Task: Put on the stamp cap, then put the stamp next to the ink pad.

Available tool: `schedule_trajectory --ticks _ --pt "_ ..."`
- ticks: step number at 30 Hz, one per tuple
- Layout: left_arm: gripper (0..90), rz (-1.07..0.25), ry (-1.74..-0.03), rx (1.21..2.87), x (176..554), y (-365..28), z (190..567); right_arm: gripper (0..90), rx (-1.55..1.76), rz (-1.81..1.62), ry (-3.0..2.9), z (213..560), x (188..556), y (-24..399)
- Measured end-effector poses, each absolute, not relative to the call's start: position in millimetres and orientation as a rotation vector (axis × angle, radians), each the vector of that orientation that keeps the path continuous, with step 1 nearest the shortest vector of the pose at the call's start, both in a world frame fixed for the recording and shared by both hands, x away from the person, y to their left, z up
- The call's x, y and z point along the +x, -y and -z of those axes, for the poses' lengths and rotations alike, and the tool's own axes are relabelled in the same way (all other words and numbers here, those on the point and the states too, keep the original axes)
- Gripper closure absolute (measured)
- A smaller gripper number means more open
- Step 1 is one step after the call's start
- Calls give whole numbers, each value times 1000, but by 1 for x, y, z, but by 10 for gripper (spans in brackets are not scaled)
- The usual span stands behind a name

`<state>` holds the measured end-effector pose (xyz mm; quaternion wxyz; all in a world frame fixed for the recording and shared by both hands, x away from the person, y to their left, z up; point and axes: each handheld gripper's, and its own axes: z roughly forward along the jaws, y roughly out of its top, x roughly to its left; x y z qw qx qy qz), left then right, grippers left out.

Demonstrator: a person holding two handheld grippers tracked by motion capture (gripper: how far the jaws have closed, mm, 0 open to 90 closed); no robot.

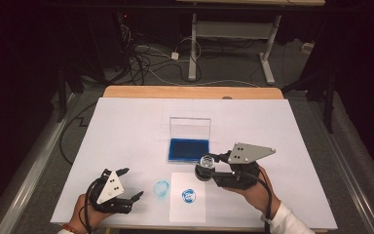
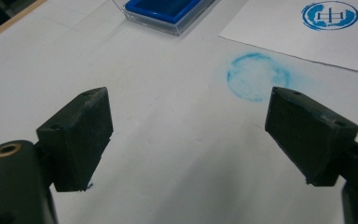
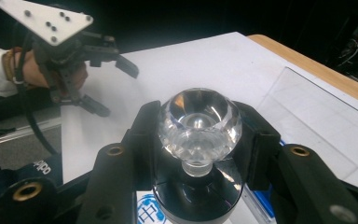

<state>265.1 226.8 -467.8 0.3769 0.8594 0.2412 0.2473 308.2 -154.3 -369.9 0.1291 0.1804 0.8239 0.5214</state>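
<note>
With one round blue seal print (image 1: 189, 196) already on the white paper sheet (image 1: 177, 209) at lower centre, your right gripper (image 1: 209, 168) grips the clear crystal-knobbed stamp (image 1: 205, 165) just above it; your left gripper (image 1: 132, 184) gapes empty.

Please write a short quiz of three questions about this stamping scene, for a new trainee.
1. True or false: the right gripper is shut on the clear faceted-knob stamp.
2. What stands between the left gripper jaws?
3. Which lies on the white paper sheet: A) the crisp round blue stamp print, B) the smudged pale-blue ring?

Key: 1 true; 2 nothing, they are open; 3 A. The open blue ink pad case lies behind.
</note>
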Motion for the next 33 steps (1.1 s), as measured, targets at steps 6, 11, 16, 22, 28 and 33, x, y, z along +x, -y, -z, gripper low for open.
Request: schedule_trajectory --ticks 6,11,16,22,28,33 --pt "140 -611 -653 2191 262 -235 471 566 531 -1499 -2393 371 310 155" --pt "140 -611 -664 2194 262 -235 473 566 551 -1481 -2383 370 315 155" --pt "141 -607 -663 2192 261 -235 472 566 581 -1478 -2367 366 323 157" --pt "143 -608 -662 2201 261 -234 472 566 598 -1431 -2360 363 332 162" --pt "144 -620 -669 2197 259 -235 471 566 629 -1389 -2365 360 343 168" --pt "143 -620 -661 2203 258 -234 471 565 659 -1362 -2357 359 351 171"
